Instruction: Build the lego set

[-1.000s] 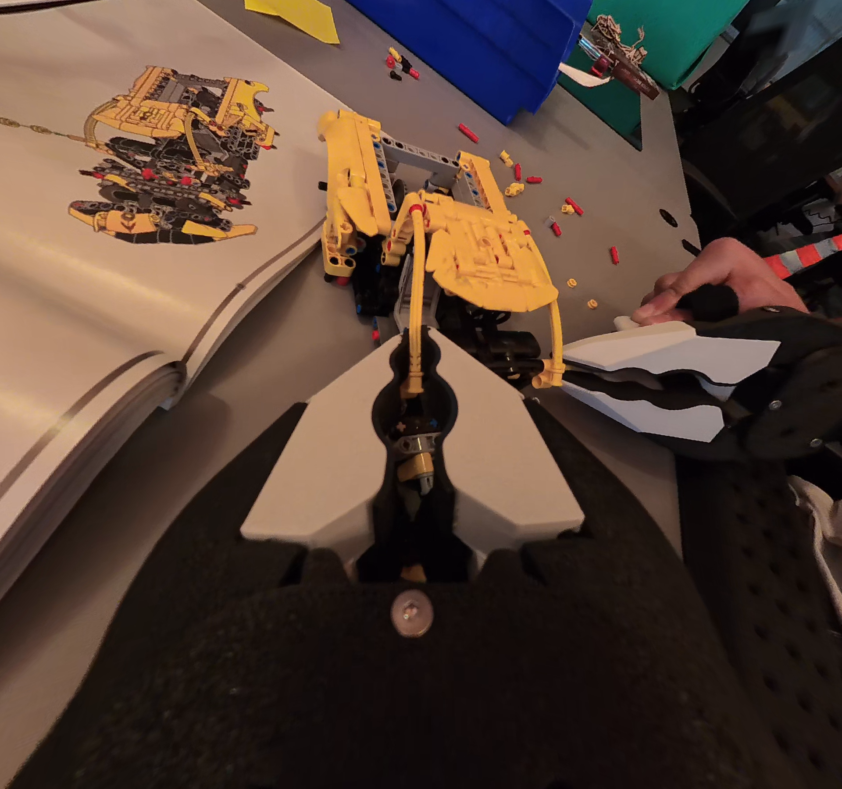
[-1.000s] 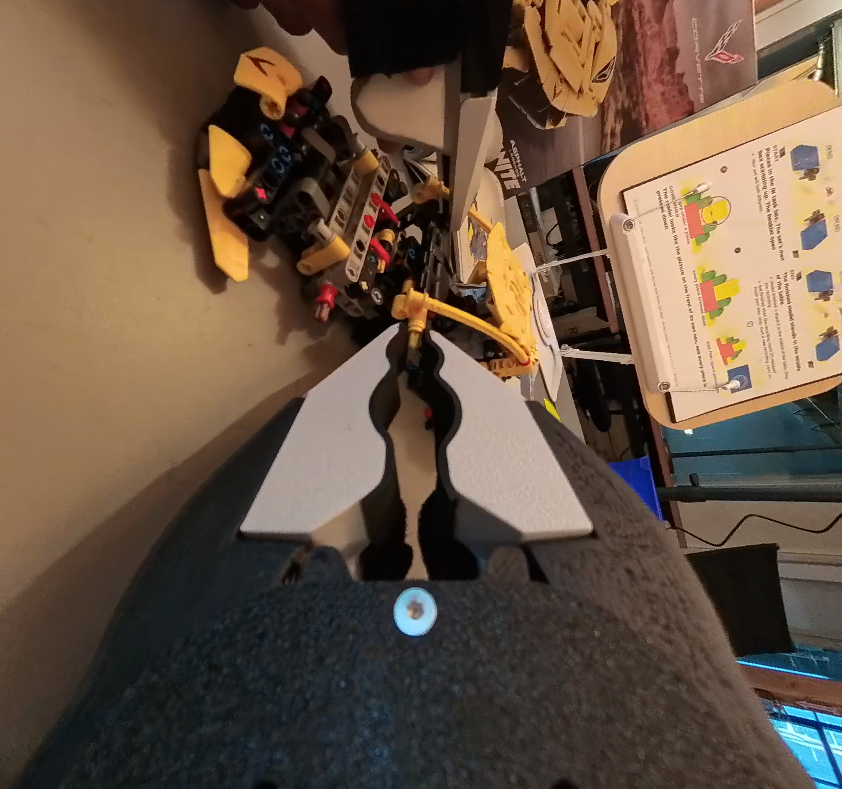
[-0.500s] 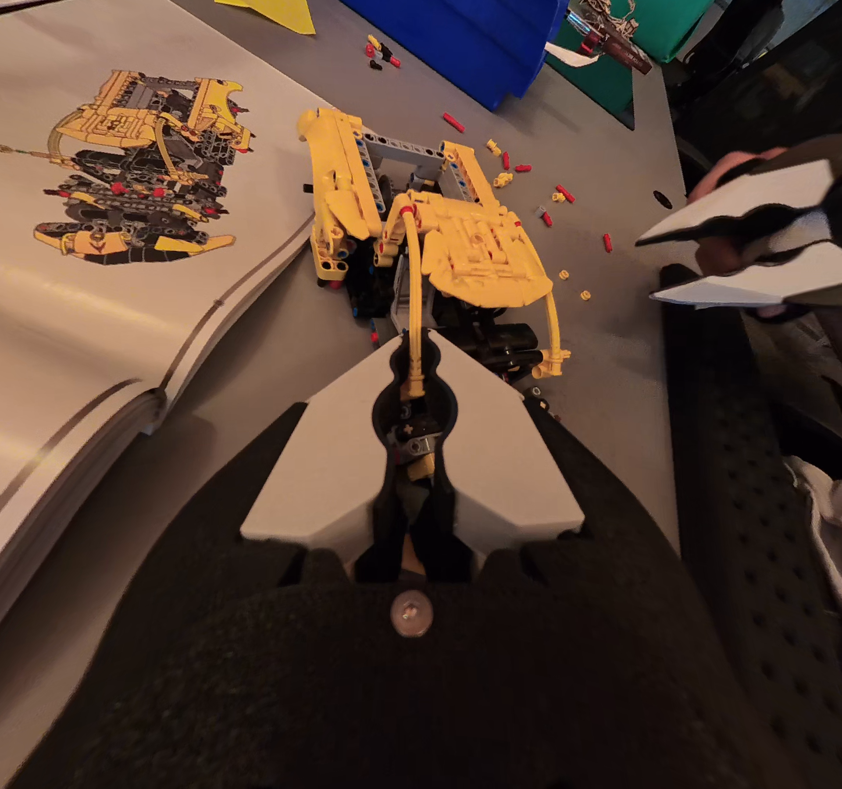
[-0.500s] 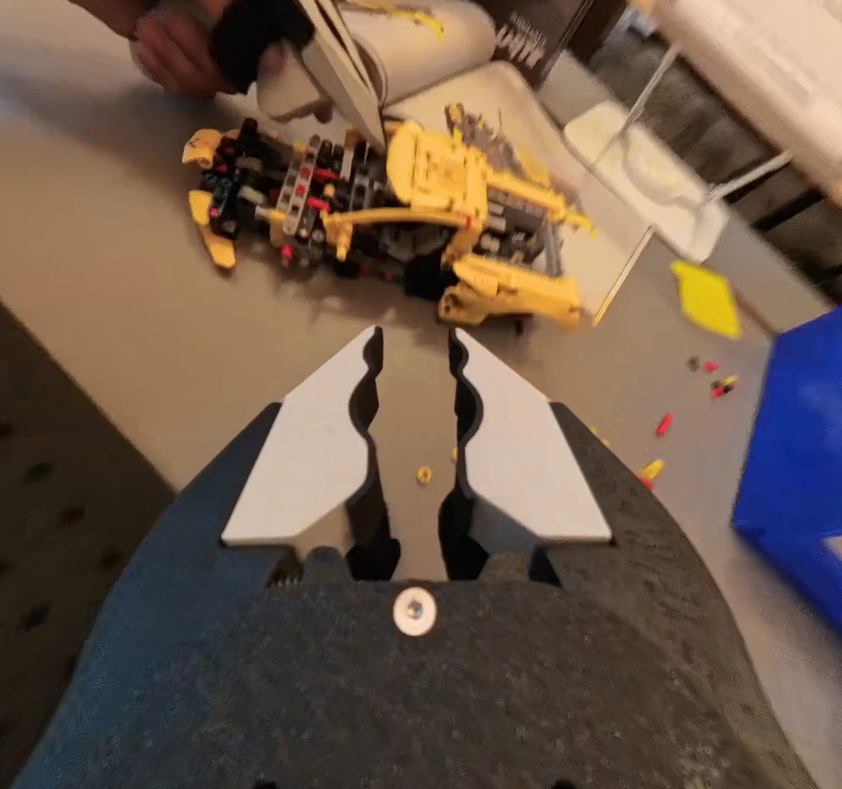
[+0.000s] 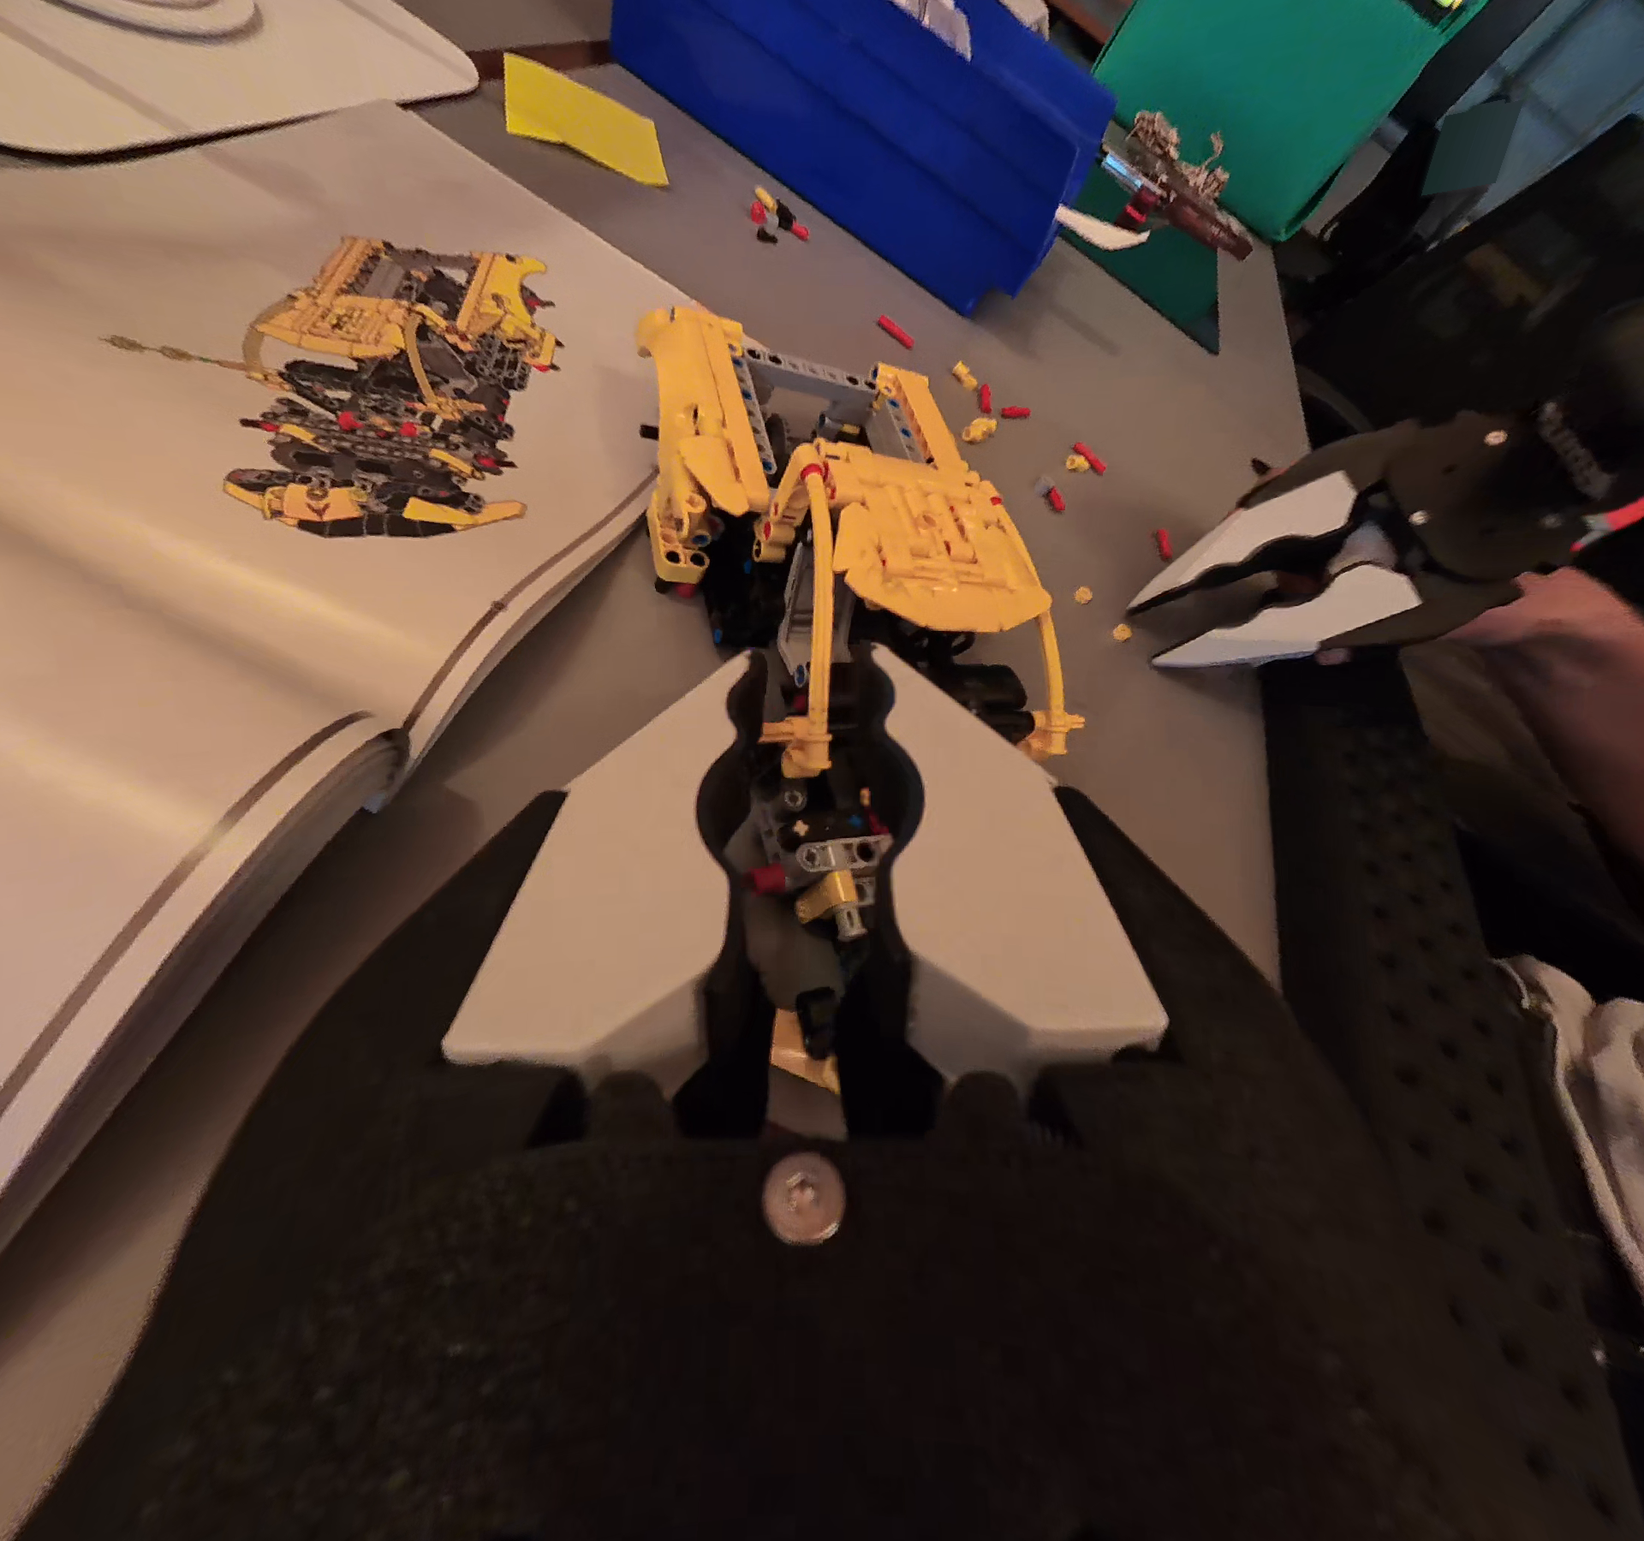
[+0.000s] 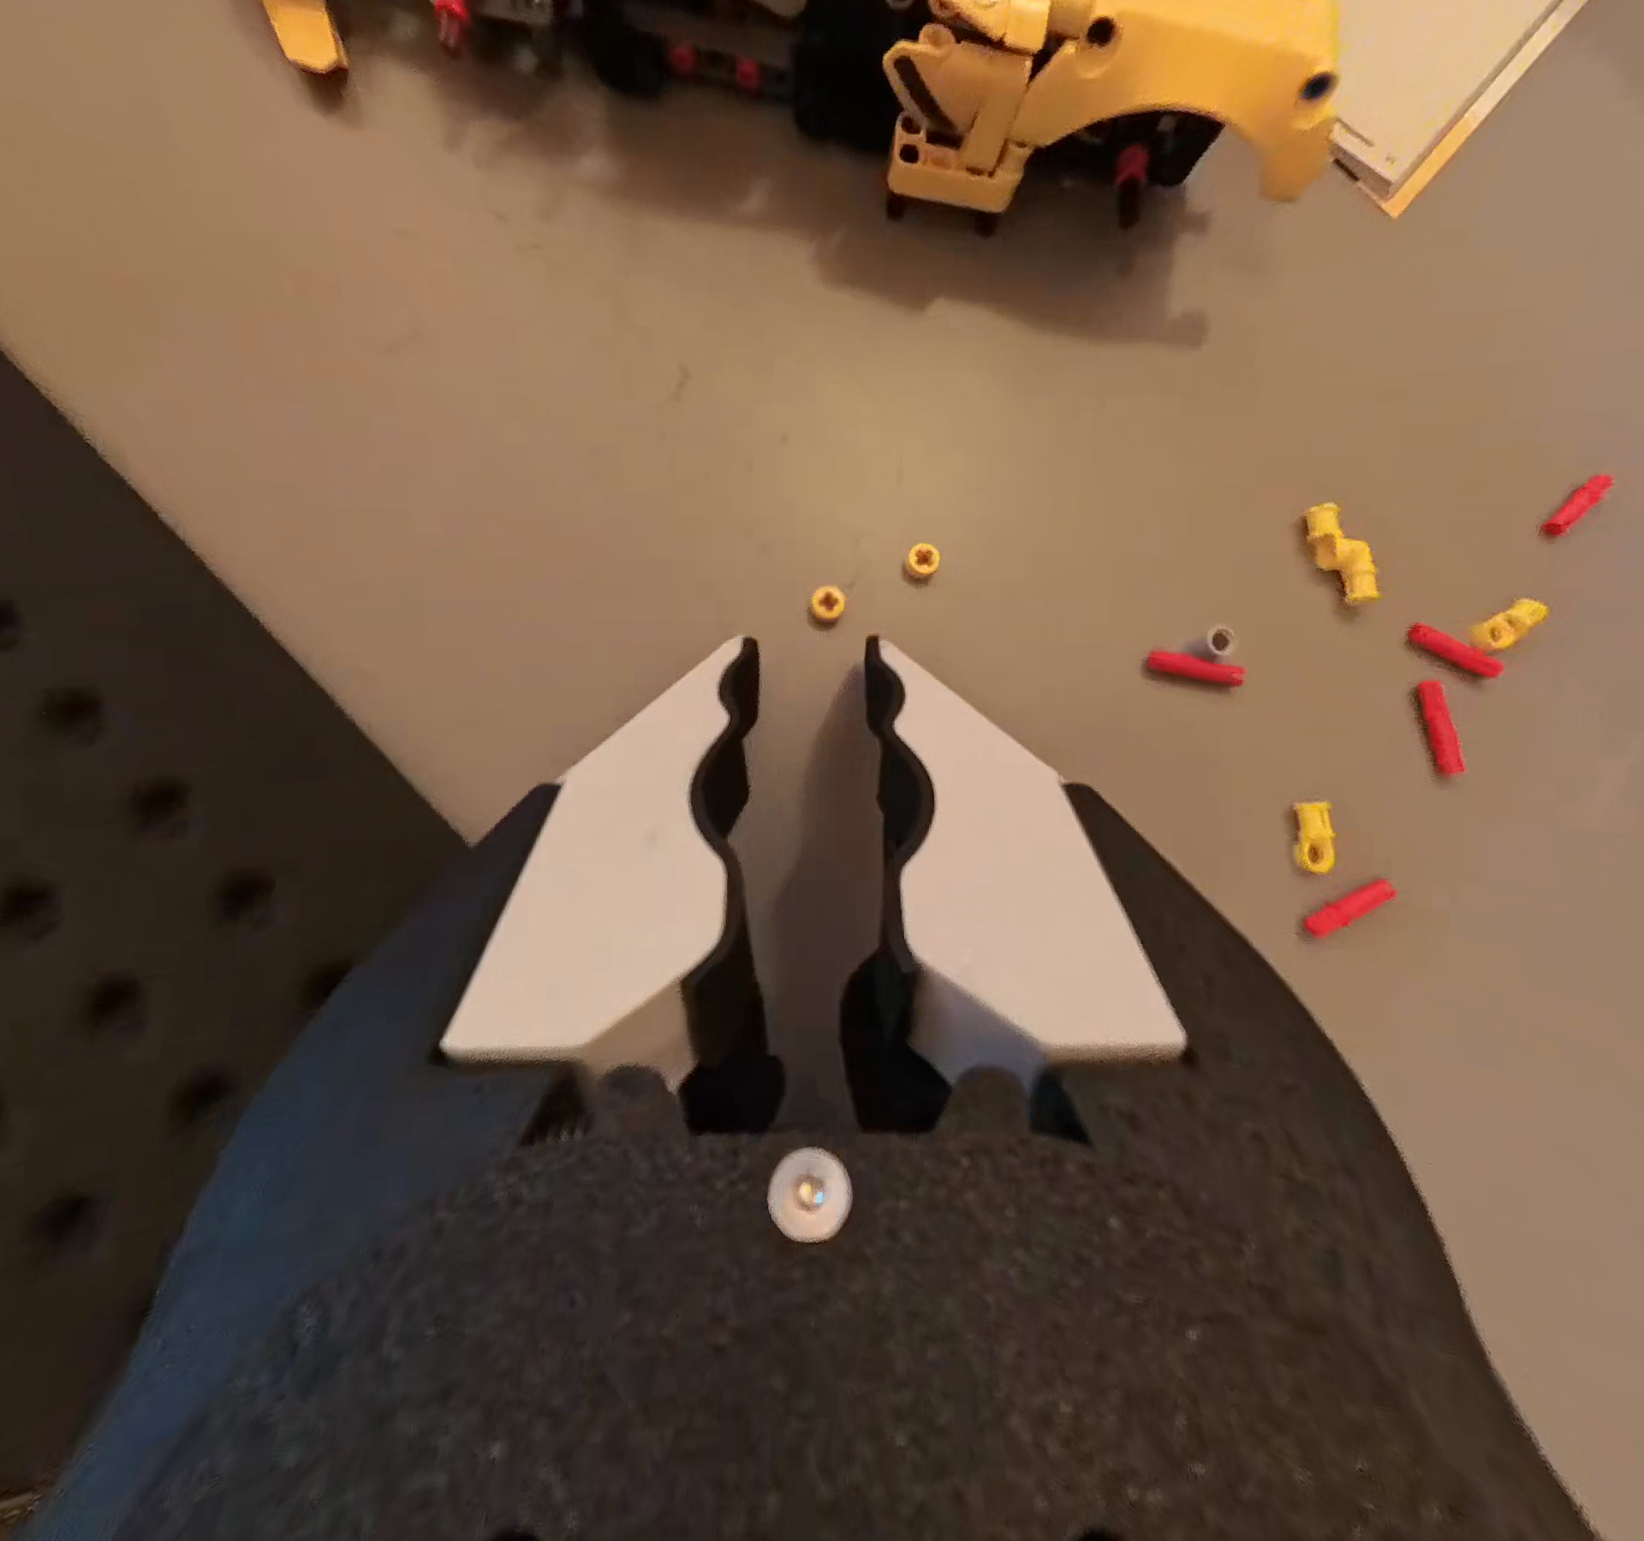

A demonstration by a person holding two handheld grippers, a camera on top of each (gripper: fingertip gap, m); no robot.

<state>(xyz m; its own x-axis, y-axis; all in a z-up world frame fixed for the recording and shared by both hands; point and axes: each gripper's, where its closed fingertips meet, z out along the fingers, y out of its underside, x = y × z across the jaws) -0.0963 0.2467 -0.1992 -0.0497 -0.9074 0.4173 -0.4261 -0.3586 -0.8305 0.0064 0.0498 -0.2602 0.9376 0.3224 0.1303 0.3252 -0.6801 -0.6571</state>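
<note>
The yellow and black lego model (image 5: 890,520) lies on the grey table beside the open instruction book. My left gripper (image 5: 814,653) is shut on the model's near black and grey end, with a thin yellow hose running out between the fingers. My right gripper (image 6: 809,644) is open and empty, pointing down at the table just short of two small yellow round pieces (image 6: 827,604). In the left wrist view the right gripper (image 5: 1143,635) hovers right of the model. The model's side (image 6: 1023,31) fills the top of the right wrist view.
Loose red pins (image 6: 1192,667) and yellow connectors (image 6: 1339,551) lie right of my right gripper. The instruction book (image 5: 267,564) is on the left, a blue bin (image 5: 845,102) and green box (image 5: 1263,75) at the back. A black perforated mat (image 5: 1423,1054) borders the table. About 25 cm separates my left fingertips from my right.
My right gripper has let go of the model's yellow hose end, opened, and swung away to the right over the loose small pieces. My left gripper stays on the model.
</note>
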